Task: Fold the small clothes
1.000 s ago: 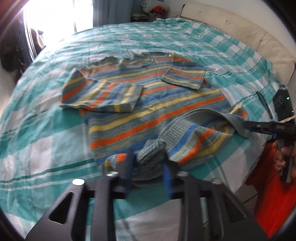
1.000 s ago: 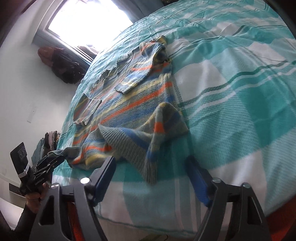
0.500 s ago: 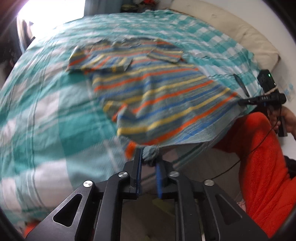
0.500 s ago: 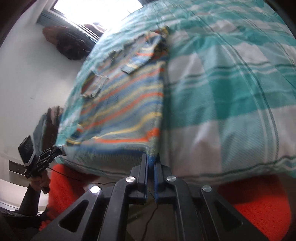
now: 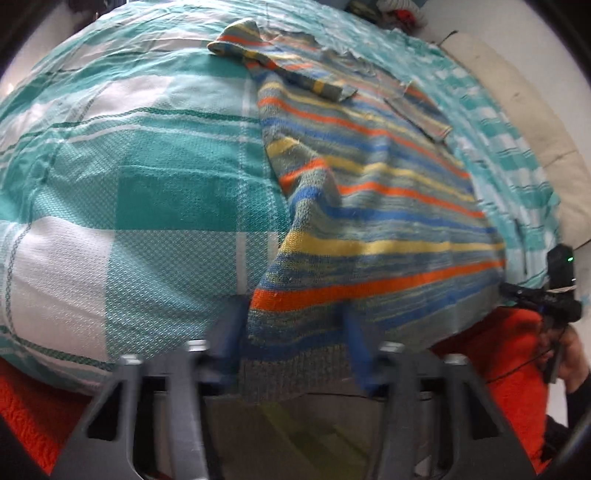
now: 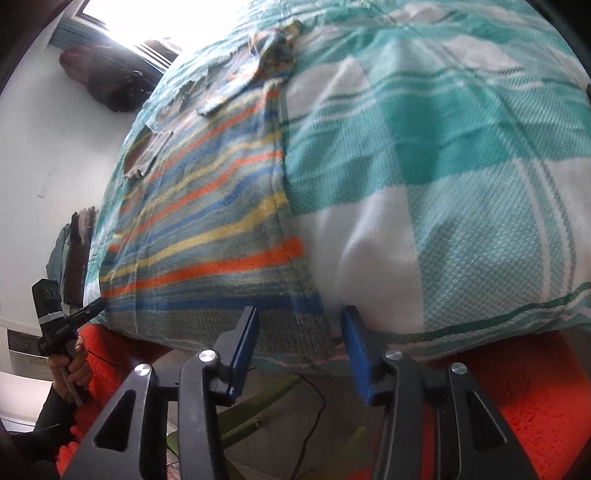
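Observation:
A striped knit sweater point(image 5: 369, 192) in grey, blue, orange and yellow lies spread flat on the teal checked bedspread point(image 5: 147, 184), its hem hanging over the bed's near edge. It also shows in the right wrist view point(image 6: 207, 229). My left gripper point(image 5: 291, 332) is open, its blue pads on either side of the hem's left corner. My right gripper point(image 6: 299, 339) is open at the hem's right corner. The right gripper also shows at the far right of the left wrist view point(image 5: 532, 295), and the left gripper at the left of the right wrist view point(image 6: 77, 314).
A cream headboard cushion point(image 5: 517, 110) runs along the bed's far side. Orange fleece clothing point(image 6: 517, 387) sits below the bed edge. A bright window point(image 6: 122, 22) and dark hanging clothes point(image 6: 107, 81) are at the back. A cable point(image 6: 314, 424) trails on the floor.
Both grippers pulled the hem back toward the bed edge, flattening the sweater, then opened and let go. A second ago the hem was bunched up on the bed.

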The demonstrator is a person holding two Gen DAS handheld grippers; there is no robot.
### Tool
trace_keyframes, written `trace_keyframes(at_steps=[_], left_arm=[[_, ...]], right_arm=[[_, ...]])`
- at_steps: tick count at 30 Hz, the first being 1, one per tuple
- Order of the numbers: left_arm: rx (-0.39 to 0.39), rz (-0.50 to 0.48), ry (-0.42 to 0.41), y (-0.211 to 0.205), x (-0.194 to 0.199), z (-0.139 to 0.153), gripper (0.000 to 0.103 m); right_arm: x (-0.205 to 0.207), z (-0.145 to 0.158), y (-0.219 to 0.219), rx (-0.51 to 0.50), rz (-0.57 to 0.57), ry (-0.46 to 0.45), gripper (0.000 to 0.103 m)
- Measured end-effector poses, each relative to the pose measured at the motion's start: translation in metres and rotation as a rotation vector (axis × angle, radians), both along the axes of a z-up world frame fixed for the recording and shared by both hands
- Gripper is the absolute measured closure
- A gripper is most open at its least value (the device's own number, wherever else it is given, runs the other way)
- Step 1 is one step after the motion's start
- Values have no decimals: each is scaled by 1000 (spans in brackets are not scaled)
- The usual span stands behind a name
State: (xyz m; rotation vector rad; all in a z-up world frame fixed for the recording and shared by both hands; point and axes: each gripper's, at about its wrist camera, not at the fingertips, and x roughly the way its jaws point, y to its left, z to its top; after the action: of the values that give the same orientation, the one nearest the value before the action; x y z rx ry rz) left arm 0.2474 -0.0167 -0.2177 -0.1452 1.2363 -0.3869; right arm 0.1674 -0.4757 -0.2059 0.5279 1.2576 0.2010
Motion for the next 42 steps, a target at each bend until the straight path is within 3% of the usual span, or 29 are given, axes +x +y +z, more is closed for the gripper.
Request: trace_keyframes(at_steps=[1, 2, 3, 6, 8, 13, 18, 22, 23, 24, 25, 26, 27, 31, 33, 35, 38, 42], left_arm=[[7, -10, 25, -3, 0, 0, 98], [9, -1, 34, -3, -1, 3, 99], [10, 2, 27, -2, -5, 10, 99], [31, -21, -14, 1, -23, 25, 99], [83, -32, -8, -3, -25, 16, 99], [172, -33, 10, -11, -19, -5, 99], [226, -47, 1, -21, -18, -11, 99], [257, -52, -9, -31, -20, -8, 88], [269, -58, -3, -34, -22, -7, 74], [289, -64, 11, -33, -24, -5, 63], [321, -66, 15, -32, -26, -1, 46], [361, -58, -7, -29, -29, 7, 45], [402, -51, -53, -25, -30, 19, 45], [473, -61, -239, -25, -5, 72, 40], [442, -105, -329, -43, 28, 99, 31], [417, -183, -390, -66, 62, 112, 20], [443, -352, -425, -113, 120, 93, 17], [590, -555, -309, -148, 170, 30, 23]], right_arm=[[0, -1, 1, -2, 5, 5, 69], [0, -1, 2, -8, 11, 12, 95], [-2, 5, 2, -4, 12, 11, 97], [-15, 32, 4, -14, 49, -26, 98], [-19, 40, 9, -44, 72, -23, 98], [-6, 6, 13, -102, 42, 73, 98], [-1, -8, 13, -132, 17, 94, 98], [-2, -7, 18, -156, 19, 98, 98], [-2, -6, 20, -165, 21, 99, 97], [-3, -3, 20, -184, 20, 102, 87], [-5, -1, 22, -202, 17, 107, 78], [-9, 3, 22, -228, 14, 111, 54], [-15, 12, 21, -248, 7, 89, 42], [-41, 52, 22, -418, -29, -67, 42], [-54, 70, 30, -463, -47, -161, 42], [-58, 79, 38, -446, -66, -206, 41], [-60, 81, 56, -342, -107, -261, 41], [-61, 71, 74, -253, -129, -249, 41]])
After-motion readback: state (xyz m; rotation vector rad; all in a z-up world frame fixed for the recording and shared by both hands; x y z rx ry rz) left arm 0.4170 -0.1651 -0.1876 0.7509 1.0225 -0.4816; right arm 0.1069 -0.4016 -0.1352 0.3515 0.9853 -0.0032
